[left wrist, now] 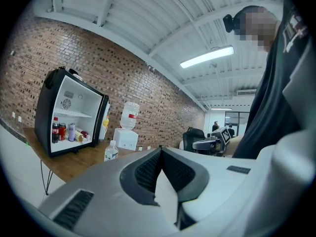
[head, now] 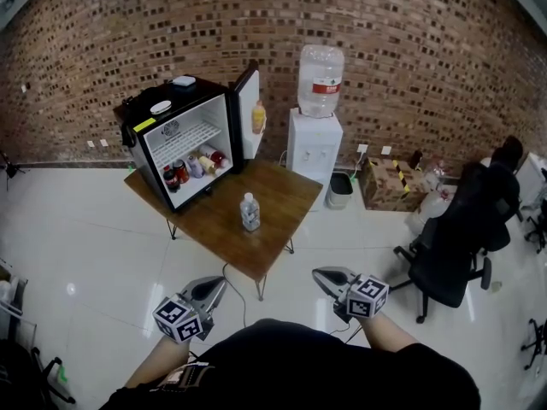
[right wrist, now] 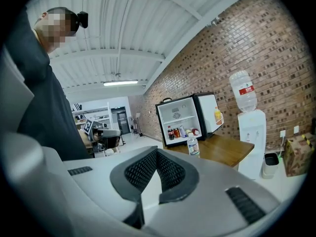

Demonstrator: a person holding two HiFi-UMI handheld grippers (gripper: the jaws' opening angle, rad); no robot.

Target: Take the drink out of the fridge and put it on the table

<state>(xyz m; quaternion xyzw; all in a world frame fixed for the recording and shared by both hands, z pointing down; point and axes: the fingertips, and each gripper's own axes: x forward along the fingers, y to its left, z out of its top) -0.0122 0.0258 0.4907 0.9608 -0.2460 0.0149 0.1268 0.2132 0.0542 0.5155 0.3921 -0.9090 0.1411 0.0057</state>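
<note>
- Drink bottle stands on the bench, just in front of the open fridge, so it looks basically done.
- Left hand-held gripper and right hand-held gripper: both pinched closed, empty, well back.
- Maybe closing the fridge door is left.

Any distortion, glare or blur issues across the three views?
Head view: heavy fisheye bows the brick wall; light reflections on the glossy floor. Left gripper view: black vignette corners, ceiling light blown out. Right gripper view: same vignette, fridge in focus.

water dispenser | office chair | bin beside cardboard box
</note>
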